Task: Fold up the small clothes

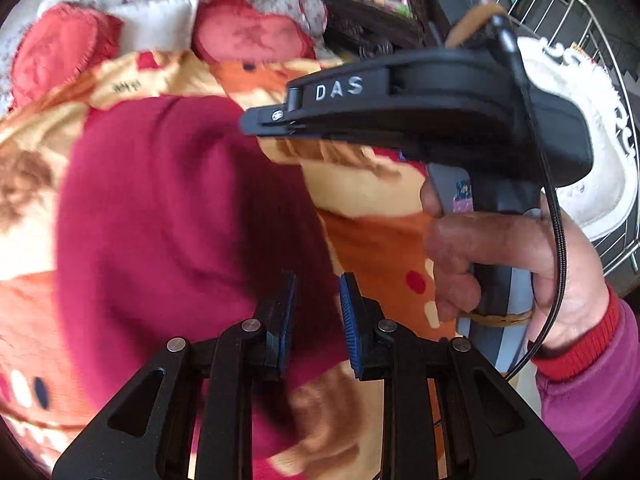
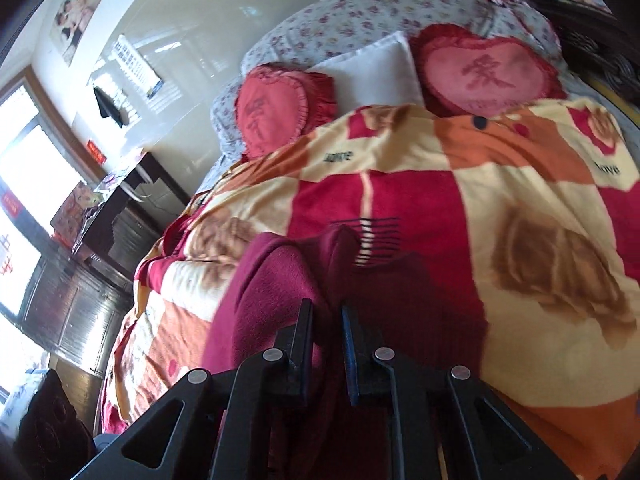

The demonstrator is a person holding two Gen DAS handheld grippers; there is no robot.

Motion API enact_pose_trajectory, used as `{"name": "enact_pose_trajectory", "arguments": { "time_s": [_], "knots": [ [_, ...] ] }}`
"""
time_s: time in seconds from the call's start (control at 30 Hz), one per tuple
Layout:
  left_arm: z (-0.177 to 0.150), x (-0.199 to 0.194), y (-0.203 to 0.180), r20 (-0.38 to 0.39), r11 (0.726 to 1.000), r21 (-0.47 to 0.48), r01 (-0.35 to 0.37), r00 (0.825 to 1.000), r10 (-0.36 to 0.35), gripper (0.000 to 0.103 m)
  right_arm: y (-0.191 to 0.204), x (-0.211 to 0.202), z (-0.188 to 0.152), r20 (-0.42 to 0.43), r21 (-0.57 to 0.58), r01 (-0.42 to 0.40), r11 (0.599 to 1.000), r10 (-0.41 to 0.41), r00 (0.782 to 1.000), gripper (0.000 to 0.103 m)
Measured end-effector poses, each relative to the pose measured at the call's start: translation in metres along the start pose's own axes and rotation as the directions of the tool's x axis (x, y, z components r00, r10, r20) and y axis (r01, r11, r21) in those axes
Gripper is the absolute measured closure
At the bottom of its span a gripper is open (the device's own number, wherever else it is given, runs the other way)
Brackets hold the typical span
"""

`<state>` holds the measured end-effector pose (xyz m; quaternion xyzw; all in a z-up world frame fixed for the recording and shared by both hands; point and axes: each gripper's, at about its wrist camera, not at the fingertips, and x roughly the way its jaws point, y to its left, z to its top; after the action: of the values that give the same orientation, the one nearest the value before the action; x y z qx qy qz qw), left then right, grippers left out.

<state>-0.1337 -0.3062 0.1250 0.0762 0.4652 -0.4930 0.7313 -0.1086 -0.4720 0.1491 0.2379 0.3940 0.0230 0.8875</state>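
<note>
A dark red knit garment (image 1: pixel 172 216) lies spread on a patterned red, orange and cream blanket (image 1: pixel 384 240) on a bed. My left gripper (image 1: pixel 318 292) hovers over the garment's right edge with its jaws slightly apart and nothing between them. The right gripper's body (image 1: pixel 400 96) crosses the left wrist view, held by a hand (image 1: pixel 520 264). In the right wrist view my right gripper (image 2: pixel 326 312) has its jaws close together around a raised fold of the garment (image 2: pixel 280 280).
Two red heart cushions (image 2: pixel 276 112) (image 2: pixel 488 72) and a white pillow (image 2: pixel 372 68) lie at the bed's head against a floral bolster (image 2: pixel 360 20). A dark cabinet (image 2: pixel 120 208) and windows stand left. A metal rack with a white item (image 1: pixel 588 128) stands right.
</note>
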Motion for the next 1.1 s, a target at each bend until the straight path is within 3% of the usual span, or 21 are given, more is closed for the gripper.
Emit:
{"name": "enact_pose_trajectory", "arguments": {
  "time_s": [0.1, 0.27, 0.33, 0.37, 0.43, 0.47, 0.5, 0.77, 0.97, 1.03, 1.1],
  "knots": [
    [-0.003, 0.009, -0.007, -0.029, 1.000, -0.009, 0.006, 1.000, -0.006, 0.082, -0.026, 0.007, -0.006, -0.021, 0.035, 0.081, 0.996, -0.080, 0.997, 0.103],
    [-0.007, -0.033, -0.003, 0.011, 1.000, 0.000, -0.009, 1.000, 0.009, 0.082, -0.048, -0.006, -0.019, 0.016, 0.138, -0.018, 0.990, 0.016, 1.000, 0.101],
    [-0.011, -0.054, 0.010, 0.040, 1.000, -0.021, -0.022, 0.999, 0.022, 0.082, -0.042, -0.019, -0.025, 0.049, 0.153, -0.078, 0.985, 0.071, 0.996, 0.096],
    [-0.014, -0.063, 0.019, 0.046, 0.999, -0.028, -0.039, 0.998, 0.041, 0.082, -0.034, -0.022, -0.027, 0.060, 0.147, -0.094, 0.985, 0.086, 0.995, 0.090],
    [-0.019, -0.073, 0.030, 0.048, 0.996, -0.038, -0.082, 0.995, 0.084, 0.082, -0.019, -0.026, -0.034, 0.054, 0.130, -0.114, 0.985, 0.108, 0.993, 0.036],
    [-0.023, -0.078, 0.039, 0.049, 0.992, -0.041, -0.116, 0.992, 0.118, 0.082, -0.013, -0.024, -0.038, 0.042, 0.125, -0.124, 0.984, 0.120, 0.992, 0.028],
    [-0.026, -0.081, 0.047, 0.051, 0.988, -0.045, -0.147, 0.987, 0.149, 0.082, -0.006, -0.020, -0.041, 0.022, 0.121, -0.135, 0.983, 0.134, 0.991, 0.026],
    [-0.056, -0.054, 0.083, -0.042, 0.973, -0.100, -0.207, 0.978, 0.203, 0.081, -0.005, 0.028, -0.049, -0.027, 0.222, -0.152, 0.963, 0.162, 0.986, 0.026],
    [-0.066, -0.038, 0.084, -0.077, 0.973, -0.119, -0.196, 0.979, 0.188, 0.081, 0.005, 0.053, -0.045, -0.034, 0.194, -0.151, 0.969, 0.160, 0.986, 0.028],
    [-0.064, -0.039, 0.081, -0.076, 0.974, -0.112, -0.196, 0.979, 0.188, 0.081, 0.008, 0.053, -0.047, -0.020, 0.169, -0.123, 0.978, 0.129, 0.991, 0.070],
    [-0.061, -0.044, 0.076, -0.073, 0.976, -0.093, -0.194, 0.979, 0.188, 0.082, 0.009, 0.048, -0.049, 0.003, 0.153, -0.114, 0.982, 0.115, 0.993, 0.086]
  ]
}}
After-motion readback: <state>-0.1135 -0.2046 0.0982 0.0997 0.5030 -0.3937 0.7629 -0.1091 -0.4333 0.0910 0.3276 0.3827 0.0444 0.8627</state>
